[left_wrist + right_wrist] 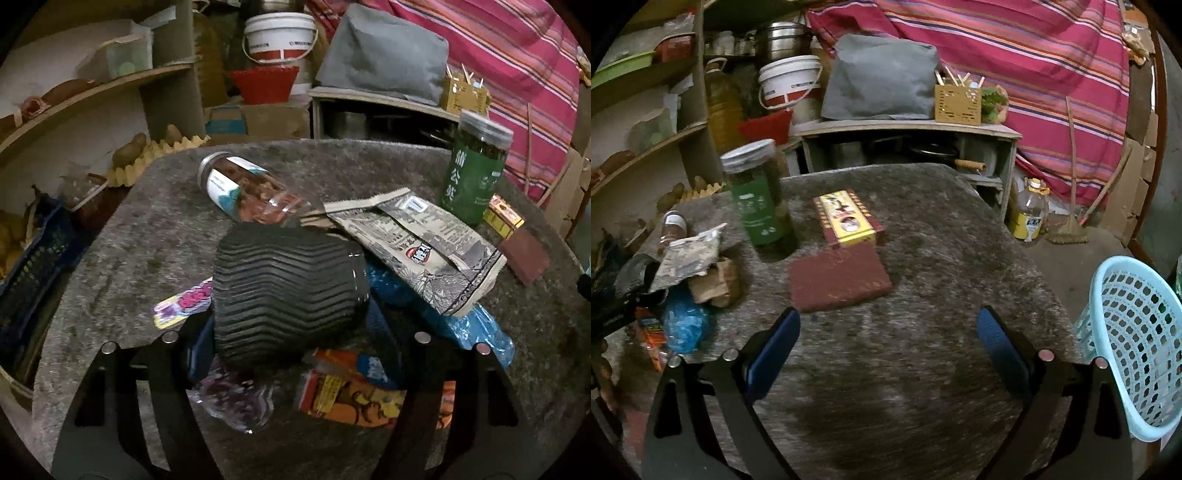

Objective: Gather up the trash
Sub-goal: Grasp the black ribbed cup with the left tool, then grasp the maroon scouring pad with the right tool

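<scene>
In the left wrist view, my left gripper (291, 332) is shut on a black ribbed paper cup (288, 291) and holds it on its side over a trash pile. Under and beside it lie a newspaper-print pouch (417, 251), a blue plastic wrapper (476, 328), an orange snack packet (354, 391), a clear crumpled wrapper (236, 402) and a pink-yellow wrapper (184, 302). In the right wrist view, my right gripper (886, 343) is open and empty above the table (923, 369). A light blue basket (1134, 350) stands at the right edge.
A green-labelled jar (472, 173) stands upright and a clear jar (243, 188) lies on its side. A yellow-red box (847, 218) and a dark red pad (838, 280) lie mid-table. Shelves, a white bucket (790, 81) and a low cabinet stand behind.
</scene>
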`<action>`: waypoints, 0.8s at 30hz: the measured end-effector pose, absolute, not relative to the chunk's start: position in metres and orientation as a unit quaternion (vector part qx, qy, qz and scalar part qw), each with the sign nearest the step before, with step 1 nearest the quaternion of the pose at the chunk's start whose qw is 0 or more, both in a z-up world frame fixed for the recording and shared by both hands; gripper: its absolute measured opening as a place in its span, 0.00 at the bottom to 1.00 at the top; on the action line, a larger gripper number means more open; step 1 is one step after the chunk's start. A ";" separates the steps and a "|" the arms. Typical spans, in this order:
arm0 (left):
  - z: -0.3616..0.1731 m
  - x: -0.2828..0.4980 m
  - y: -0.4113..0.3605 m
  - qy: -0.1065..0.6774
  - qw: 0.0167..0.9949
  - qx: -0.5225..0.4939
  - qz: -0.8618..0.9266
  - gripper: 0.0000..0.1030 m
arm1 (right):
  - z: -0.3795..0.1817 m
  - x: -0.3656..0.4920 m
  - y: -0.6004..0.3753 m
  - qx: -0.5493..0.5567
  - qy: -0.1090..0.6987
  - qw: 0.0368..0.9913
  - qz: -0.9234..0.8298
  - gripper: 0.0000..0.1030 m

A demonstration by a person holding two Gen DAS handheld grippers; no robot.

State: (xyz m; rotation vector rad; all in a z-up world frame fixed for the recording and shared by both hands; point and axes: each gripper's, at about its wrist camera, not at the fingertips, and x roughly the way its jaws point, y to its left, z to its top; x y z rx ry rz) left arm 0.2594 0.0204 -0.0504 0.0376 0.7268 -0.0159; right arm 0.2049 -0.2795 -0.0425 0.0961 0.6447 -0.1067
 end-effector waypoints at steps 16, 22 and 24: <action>-0.032 0.204 0.072 0.323 0.946 0.009 0.011 0.65 | -0.042 0.189 -0.192 -0.021 0.324 0.946 0.011 0.92; -0.033 0.186 0.087 0.323 0.946 0.011 0.015 0.65 | -0.046 0.167 -0.167 -0.027 0.330 0.943 0.043 0.92; -0.036 0.180 0.092 0.327 0.945 0.007 0.014 0.64 | -0.048 0.159 -0.155 -0.039 0.332 0.941 0.049 0.92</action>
